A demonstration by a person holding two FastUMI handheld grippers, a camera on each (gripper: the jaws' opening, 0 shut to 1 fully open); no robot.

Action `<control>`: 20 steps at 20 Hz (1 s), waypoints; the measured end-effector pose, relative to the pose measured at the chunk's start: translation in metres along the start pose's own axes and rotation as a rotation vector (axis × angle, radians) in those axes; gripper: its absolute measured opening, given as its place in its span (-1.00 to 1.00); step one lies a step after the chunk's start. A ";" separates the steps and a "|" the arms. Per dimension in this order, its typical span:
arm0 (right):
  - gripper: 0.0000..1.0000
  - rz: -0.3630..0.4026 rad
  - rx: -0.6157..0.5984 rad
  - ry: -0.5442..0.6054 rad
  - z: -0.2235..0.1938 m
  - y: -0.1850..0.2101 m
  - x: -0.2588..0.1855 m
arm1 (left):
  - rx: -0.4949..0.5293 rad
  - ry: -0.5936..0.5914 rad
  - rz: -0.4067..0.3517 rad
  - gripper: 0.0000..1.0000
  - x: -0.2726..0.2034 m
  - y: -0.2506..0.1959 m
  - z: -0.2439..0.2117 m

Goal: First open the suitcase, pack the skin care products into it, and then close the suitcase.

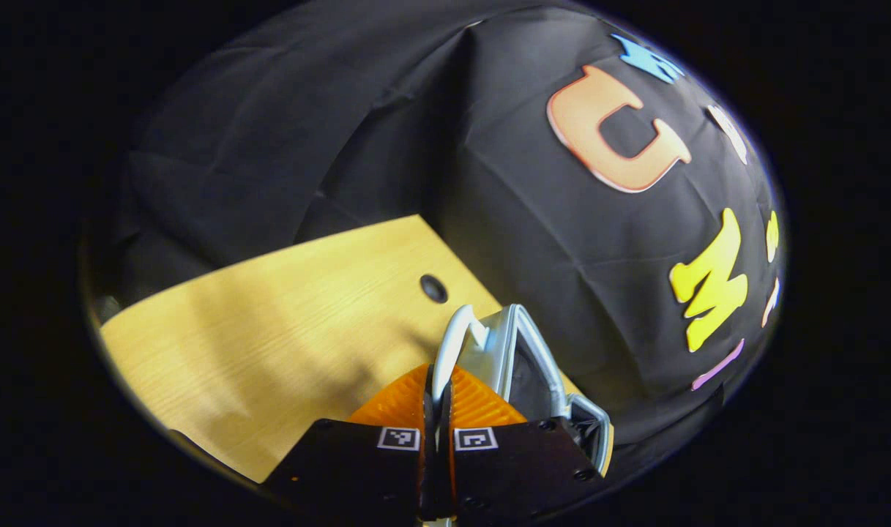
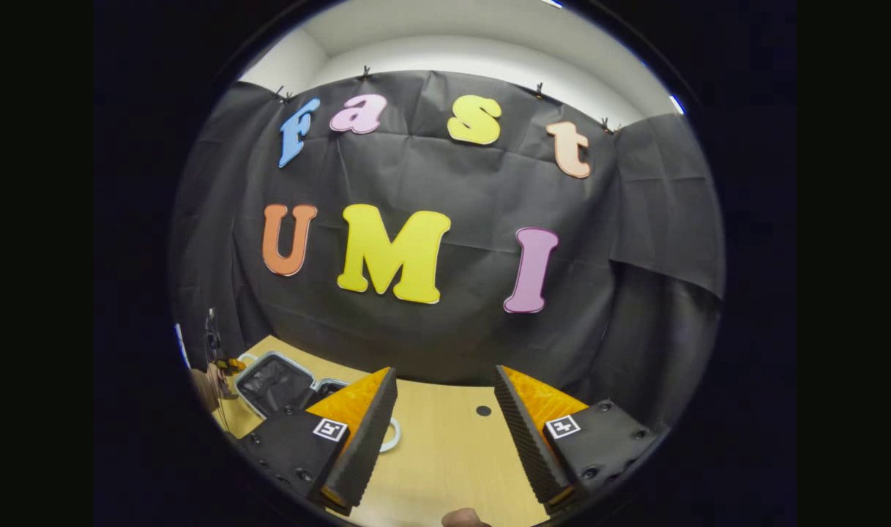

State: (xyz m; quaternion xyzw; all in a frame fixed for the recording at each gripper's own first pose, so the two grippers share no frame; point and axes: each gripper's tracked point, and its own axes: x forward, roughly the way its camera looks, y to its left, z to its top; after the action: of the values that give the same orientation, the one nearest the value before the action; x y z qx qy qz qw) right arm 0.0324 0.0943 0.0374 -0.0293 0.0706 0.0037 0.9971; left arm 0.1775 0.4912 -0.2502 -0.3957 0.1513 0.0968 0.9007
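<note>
Left gripper view: the left gripper (image 1: 438, 410) sits at bottom centre, its two fingers pressed nearly together w/ a thin white handle (image 1: 449, 348) pinched between them. The handle curves up & away from the fingertips and joins the grey rim of the suitcase (image 1: 522, 359), which stands just beyond and to the right of the fingers, seen edge-on, its dark lining showing inside the rim. Under it lies a light wood table (image 1: 269, 329), w/ a small dark round hole (image 1: 433, 288) near the far edge. Black cloth wall behind.

Right gripper view: the right gripper (image 2: 445, 421) is at the bottom, fingers spread wide apart, nothing between them, above the same wood table (image 2: 445, 454). The dark hole (image 2: 483, 410) lies on the table between the two fingers, farther off. At far left on the table, the suitcase (image 2: 273, 384) lies open, dark lining framed by a pale rim, partly hidden behind the left-hand finger. A white loop (image 2: 394, 435) peeks out beside that finger's inner edge. A person's hand (image 2: 209, 388) shows at the left edge, next to the suitcase; what it holds is too small to tell. A rounded bit at the bottom edge can't be made out.
</note>
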 end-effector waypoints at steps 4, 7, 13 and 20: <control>0.58 0.018 0.045 -0.024 0.001 -0.027 -0.003 | 0.146 -0.051 -0.062 -0.94 -0.027 -0.072 0.019; 0.58 0.043 0.076 -0.019 -0.007 -0.048 -0.006 | 0.216 -0.079 -0.074 -0.94 -0.045 -0.123 0.018; 0.59 0.042 0.104 -0.043 -0.012 -0.107 -0.019 | 0.314 -0.115 -0.093 -0.94 -0.071 -0.200 -0.010; 0.59 0.038 0.119 -0.049 -0.026 -0.160 -0.030 | 0.449 -0.133 -0.066 -0.94 -0.094 -0.262 -0.059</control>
State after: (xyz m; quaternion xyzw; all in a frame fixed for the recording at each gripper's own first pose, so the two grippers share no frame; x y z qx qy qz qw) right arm 0.0013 -0.0675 0.0255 0.0314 0.0470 0.0193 0.9982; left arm 0.1553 0.2674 -0.0763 -0.1828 0.0963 0.0569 0.9768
